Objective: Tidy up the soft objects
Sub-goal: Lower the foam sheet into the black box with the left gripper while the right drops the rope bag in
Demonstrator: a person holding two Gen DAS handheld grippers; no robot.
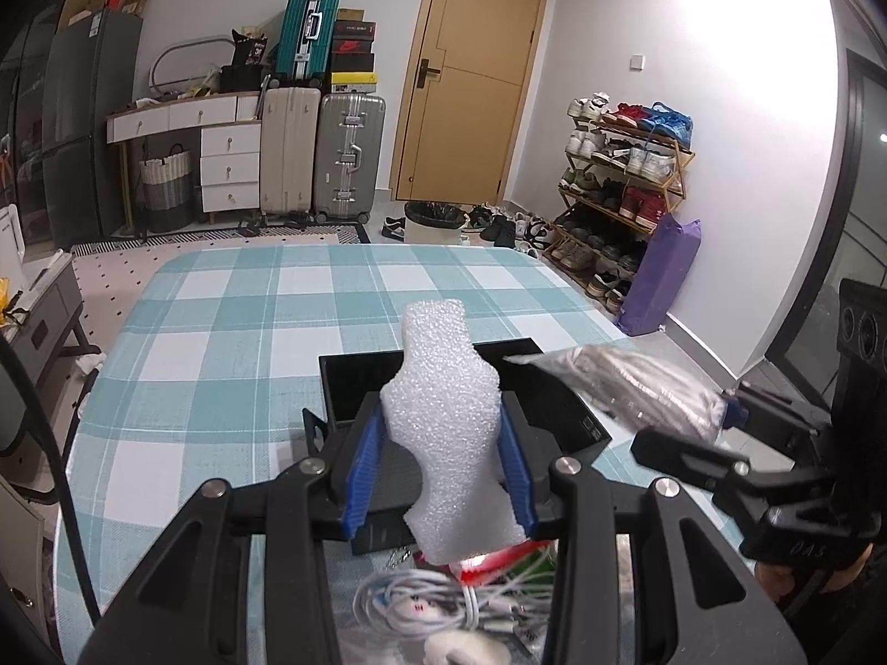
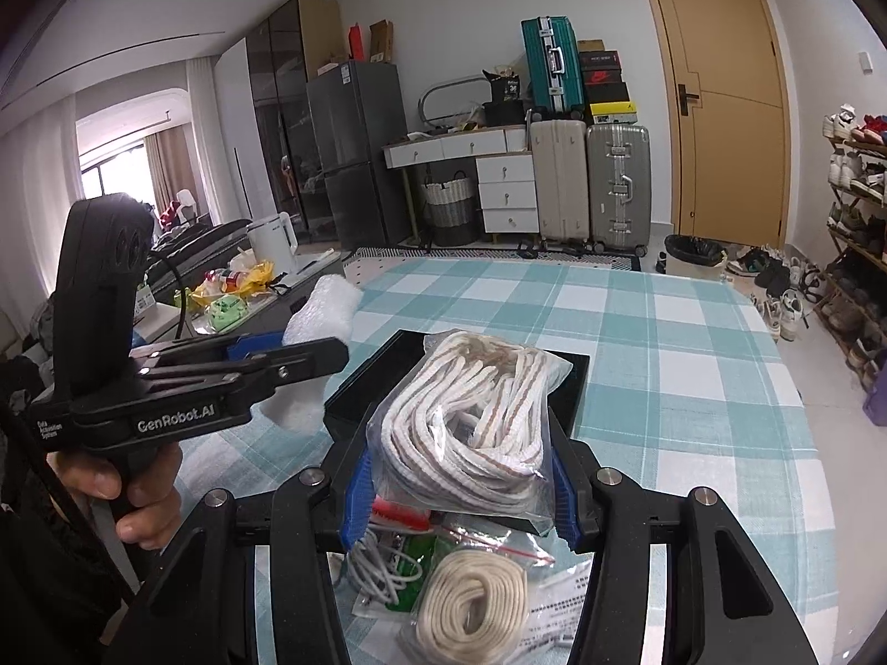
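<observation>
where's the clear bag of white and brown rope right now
The clear bag of white and brown rope is clamped in the right gripper, held above the black tray, right of the white foam piece.

The left gripper (image 1: 443,454) clamps a white foam piece (image 1: 443,426) above an open black box (image 1: 355,388) on the teal checked tablecloth (image 1: 222,332).

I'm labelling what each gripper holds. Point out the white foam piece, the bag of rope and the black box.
white foam piece (image 1: 443,432): left wrist view, its middle, between the jaws.
bag of rope (image 2: 471,421): right wrist view, centre of the coiled rope.
black box (image 1: 355,388): left wrist view, its inner left wall.
</observation>
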